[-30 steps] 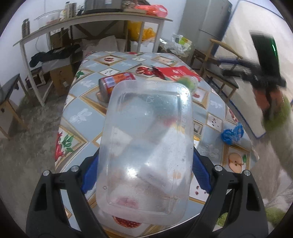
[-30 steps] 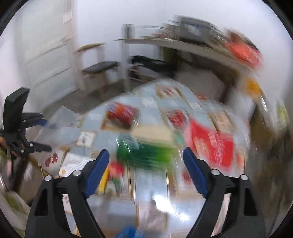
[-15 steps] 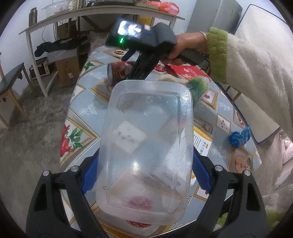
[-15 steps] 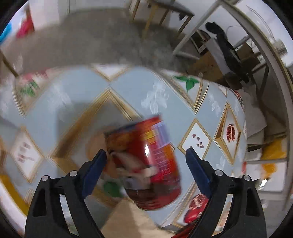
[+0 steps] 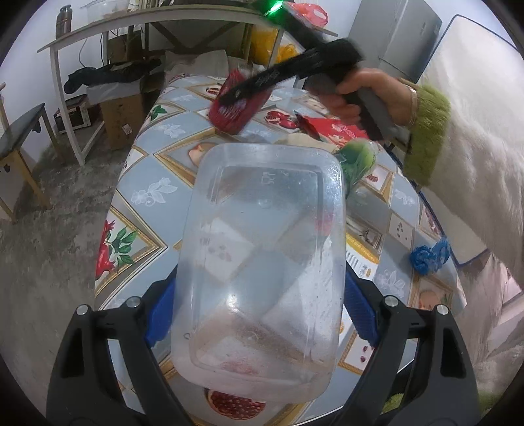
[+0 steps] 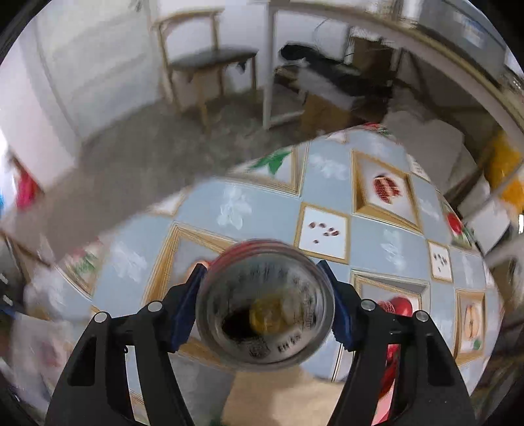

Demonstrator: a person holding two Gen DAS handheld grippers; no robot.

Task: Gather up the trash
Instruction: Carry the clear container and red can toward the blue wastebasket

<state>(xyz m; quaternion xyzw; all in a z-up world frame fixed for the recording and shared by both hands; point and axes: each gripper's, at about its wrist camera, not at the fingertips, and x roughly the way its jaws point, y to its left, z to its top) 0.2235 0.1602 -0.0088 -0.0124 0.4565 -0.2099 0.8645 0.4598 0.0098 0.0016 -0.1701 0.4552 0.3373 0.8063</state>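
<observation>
My left gripper (image 5: 258, 311) is shut on a clear plastic food container (image 5: 262, 249) and holds it above the near end of the table. My right gripper (image 6: 263, 295) is shut on a red drink can (image 6: 265, 304), whose metal top faces the camera. In the left wrist view the right gripper (image 5: 242, 105) holds the can (image 5: 234, 109) lifted above the far part of the table. A green plastic bottle (image 5: 357, 160), a red packet (image 5: 330, 127) and a blue crumpled scrap (image 5: 429, 255) lie on the table.
The table (image 5: 147, 183) has a fruit-patterned blue cloth. A long white shelf table (image 5: 98, 29) with boxes under it stands behind. A stool (image 5: 19, 137) is at the left, and another dark stool (image 6: 213, 62) appears in the right wrist view. The floor is grey concrete.
My right gripper came down over the red can, shut on it and lifted it off the table. My left gripper kept hold of the clear container with little movement.
</observation>
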